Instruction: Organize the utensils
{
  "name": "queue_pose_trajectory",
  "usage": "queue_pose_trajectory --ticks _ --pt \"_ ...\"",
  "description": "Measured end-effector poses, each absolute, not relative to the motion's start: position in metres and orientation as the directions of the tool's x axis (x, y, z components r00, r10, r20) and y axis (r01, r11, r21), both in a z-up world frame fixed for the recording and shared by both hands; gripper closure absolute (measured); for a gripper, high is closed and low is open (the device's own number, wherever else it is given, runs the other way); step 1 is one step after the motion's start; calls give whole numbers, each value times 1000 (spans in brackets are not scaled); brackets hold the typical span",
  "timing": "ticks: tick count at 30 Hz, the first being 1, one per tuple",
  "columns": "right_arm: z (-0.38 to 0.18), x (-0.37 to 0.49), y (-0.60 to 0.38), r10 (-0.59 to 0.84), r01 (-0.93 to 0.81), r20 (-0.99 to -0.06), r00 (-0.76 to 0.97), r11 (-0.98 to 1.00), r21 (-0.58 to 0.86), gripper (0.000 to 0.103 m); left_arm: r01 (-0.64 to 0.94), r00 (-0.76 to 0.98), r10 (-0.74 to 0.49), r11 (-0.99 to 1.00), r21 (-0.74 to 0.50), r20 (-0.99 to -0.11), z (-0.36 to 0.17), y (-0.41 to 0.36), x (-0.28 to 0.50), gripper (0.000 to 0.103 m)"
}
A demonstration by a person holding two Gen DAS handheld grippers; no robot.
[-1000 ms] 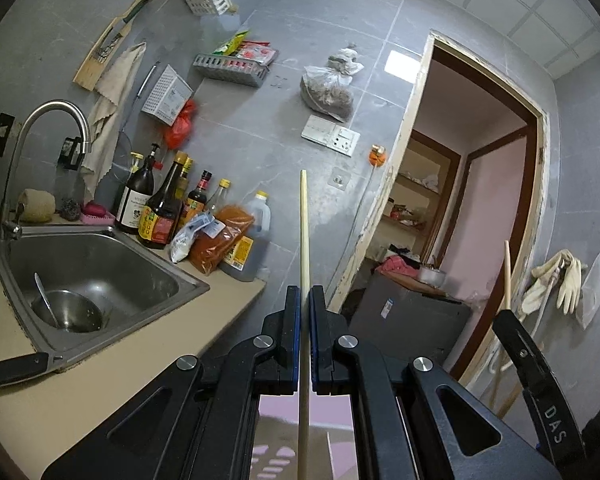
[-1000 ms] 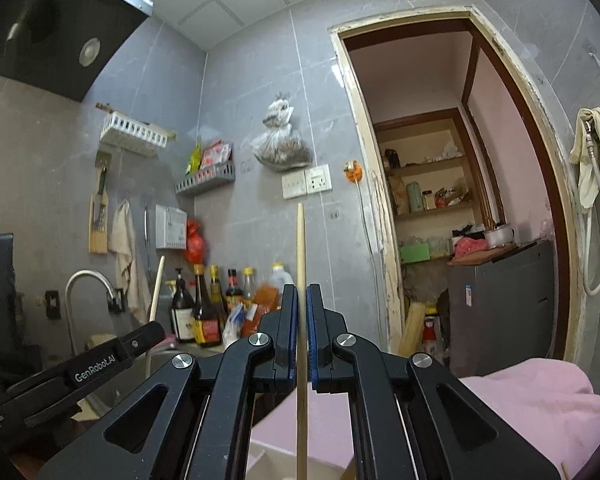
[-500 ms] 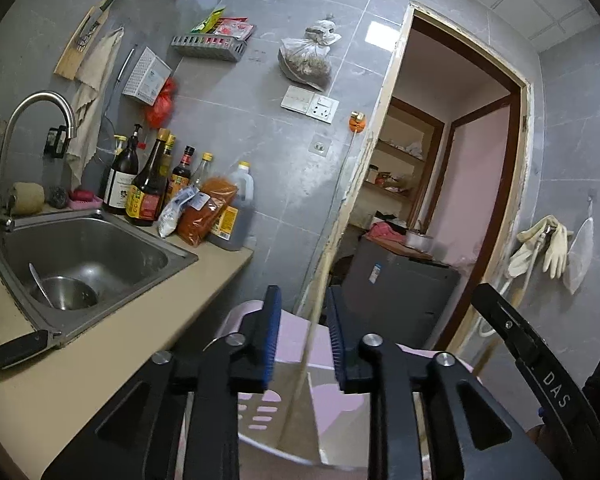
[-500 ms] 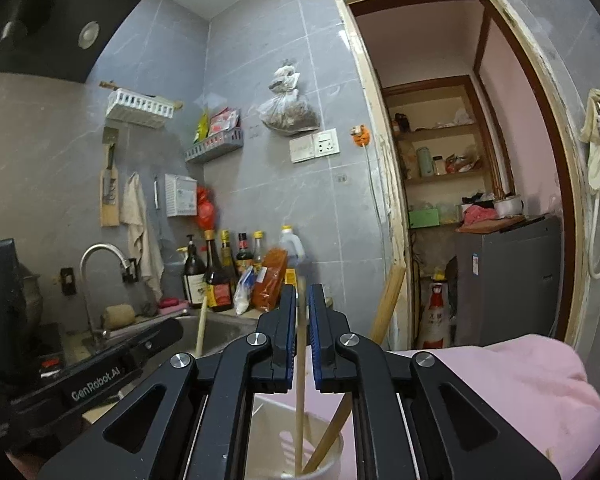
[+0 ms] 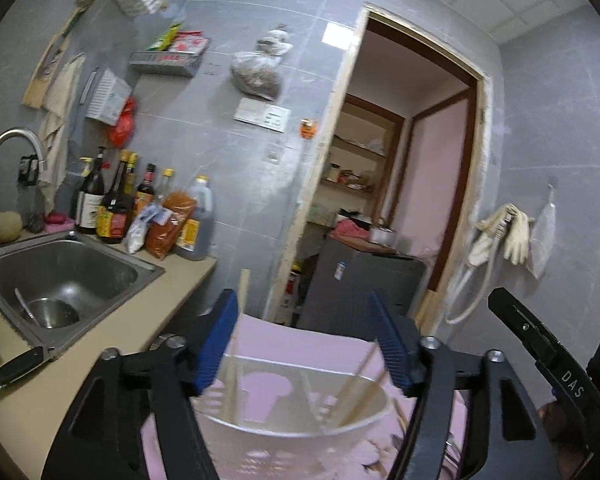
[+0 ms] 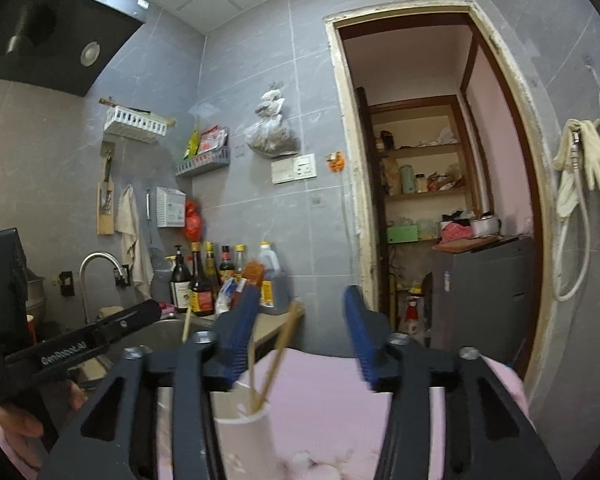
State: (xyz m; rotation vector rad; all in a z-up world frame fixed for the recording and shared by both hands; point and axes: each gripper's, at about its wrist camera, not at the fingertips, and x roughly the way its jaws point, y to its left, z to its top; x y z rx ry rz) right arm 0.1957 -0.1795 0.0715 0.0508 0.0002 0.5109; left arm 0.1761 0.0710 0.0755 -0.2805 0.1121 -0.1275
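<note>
A white slotted utensil holder (image 5: pixel 296 412) stands on a pink cloth (image 5: pixel 300 344) just below my left gripper (image 5: pixel 304 340), which is open and empty. Wooden chopsticks (image 5: pixel 236 344) lean inside the holder. In the right wrist view the holder (image 6: pixel 242 428) sits low and left of centre with chopsticks (image 6: pixel 278 356) sticking up from it. My right gripper (image 6: pixel 300 336) is open and empty above it. The left gripper's body (image 6: pixel 60 352) shows at the left of the right wrist view.
A steel sink (image 5: pixel 60 276) with a bowl and spoon is at the left on a beige counter (image 5: pixel 40 392). Sauce bottles (image 5: pixel 116 208) stand behind it. A knife handle (image 5: pixel 16 368) lies on the counter edge. A doorway (image 5: pixel 388 208) opens at the right.
Both grippers opened and let go of their chopsticks, which dropped into the white holder. Both grippers tilted down towards the holder.
</note>
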Motion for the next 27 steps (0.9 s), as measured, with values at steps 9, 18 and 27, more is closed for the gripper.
queue_pose_trajectory --ticks 9,18,27 --pt "68 175 -243 384 -383 -10 923 923 34 17 241 941 -283 946 -219 -188 62 16 179 10" --pt "49 168 -281 339 -338 -75 938 941 22 0 319 867 -362 931 -176 -342 31 -32 187 8" --pt "23 177 -305 293 -294 -205 934 955 27 0 366 734 -406 912 -188 -545 -5 -71 205 8"
